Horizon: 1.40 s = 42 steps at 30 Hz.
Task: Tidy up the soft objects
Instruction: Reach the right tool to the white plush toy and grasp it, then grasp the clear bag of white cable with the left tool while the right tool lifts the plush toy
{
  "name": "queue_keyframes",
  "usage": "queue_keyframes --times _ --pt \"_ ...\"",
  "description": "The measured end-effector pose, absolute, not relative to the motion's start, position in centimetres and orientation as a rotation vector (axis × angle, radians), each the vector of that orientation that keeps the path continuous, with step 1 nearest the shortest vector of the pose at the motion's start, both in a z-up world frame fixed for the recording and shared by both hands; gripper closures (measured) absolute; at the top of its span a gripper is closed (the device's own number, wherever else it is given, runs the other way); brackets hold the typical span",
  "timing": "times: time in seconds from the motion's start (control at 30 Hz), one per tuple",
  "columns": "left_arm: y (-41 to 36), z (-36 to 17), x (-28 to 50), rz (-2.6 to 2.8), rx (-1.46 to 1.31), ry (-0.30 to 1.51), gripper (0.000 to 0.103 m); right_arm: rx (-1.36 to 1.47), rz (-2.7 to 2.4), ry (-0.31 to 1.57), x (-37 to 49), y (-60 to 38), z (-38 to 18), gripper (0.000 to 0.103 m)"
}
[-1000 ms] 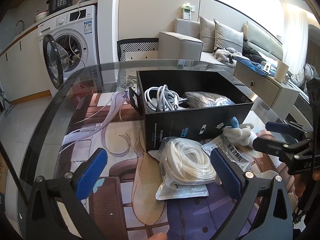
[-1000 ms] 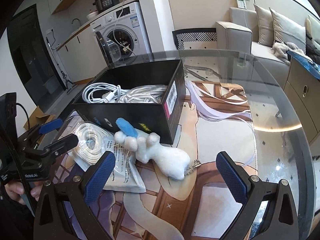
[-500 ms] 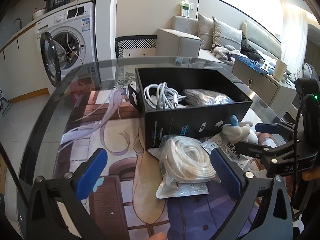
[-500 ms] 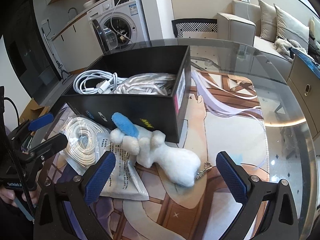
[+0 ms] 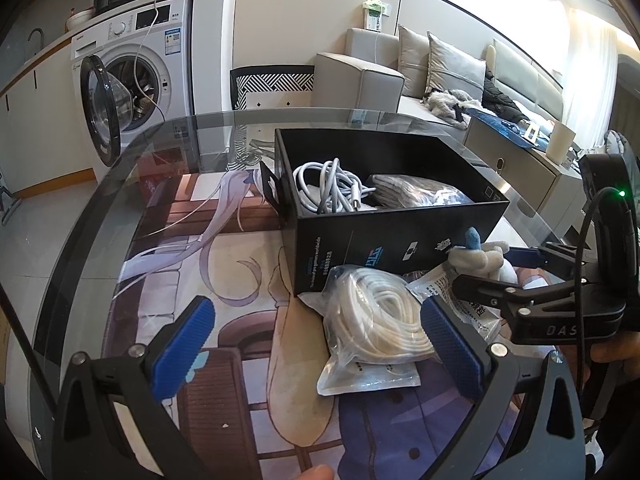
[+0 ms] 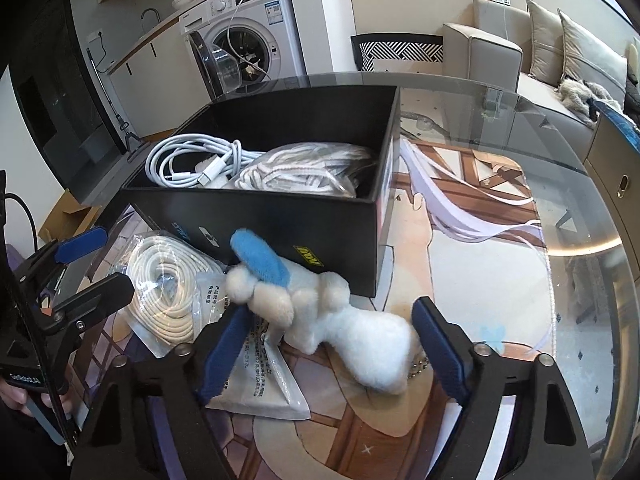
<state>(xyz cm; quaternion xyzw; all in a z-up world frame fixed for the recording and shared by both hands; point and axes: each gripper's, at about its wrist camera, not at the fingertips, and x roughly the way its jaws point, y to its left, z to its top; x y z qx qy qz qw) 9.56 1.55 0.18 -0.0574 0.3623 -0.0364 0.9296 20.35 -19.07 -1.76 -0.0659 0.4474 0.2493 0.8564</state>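
A white plush toy (image 6: 352,324) with a blue ear (image 6: 260,260) lies on the table against the front of the black box (image 6: 280,216). My right gripper (image 6: 332,348) straddles it from above. Its jaws are closing, with the plush between the blue pads but not clearly squeezed. In the left wrist view the plush (image 5: 480,256) shows behind the right gripper (image 5: 496,270). My left gripper (image 5: 318,346) is open wide, low over a bagged coil of white cable (image 5: 376,316). A flat white packet (image 6: 260,384) lies under the plush's head.
The box holds a white charging cable (image 6: 192,164) and a bagged cord (image 6: 304,172). All of this sits on a round glass table (image 5: 120,184) with a printed mat. Beyond the table are a washing machine (image 5: 132,64) with its door open, a chair (image 5: 276,84) and a sofa (image 5: 440,68).
My right gripper came forward and down over the plush and its jaws narrowed around it. The left gripper and the bagged cable stayed put.
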Motion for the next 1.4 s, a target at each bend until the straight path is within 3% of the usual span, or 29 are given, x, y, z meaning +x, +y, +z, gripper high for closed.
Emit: queue_keyframes --times 0.23,0.43,0.53,0.6,0.63,1.4 --pt "1.6 0.1 9.6 -0.075 -0.118 0.746 0.000 -0.138 0.536 0.932 20.4 -18.9 -1.8 0.023" --pt "1.5 0.1 9.6 -0.075 -0.117 0.747 0.000 -0.142 0.560 0.923 20.2 -18.7 -1.7 0.032" --pt "1.5 0.1 9.7 -0.076 -0.117 0.747 0.000 -0.152 0.569 0.899 19.5 -18.7 -1.4 0.043" --pt "1.5 0.1 9.7 -0.076 -0.116 0.748 0.000 -0.157 0.579 0.887 19.0 -18.7 -1.2 0.061" --pt "1.5 0.1 9.7 -0.075 -0.116 0.748 0.000 -0.161 0.581 0.885 18.8 -18.8 -1.1 0.065" --pt "1.3 -1.2 10.4 -0.093 -0.157 0.816 0.000 -0.086 0.593 0.783 15.9 -22.6 2.1 0.067"
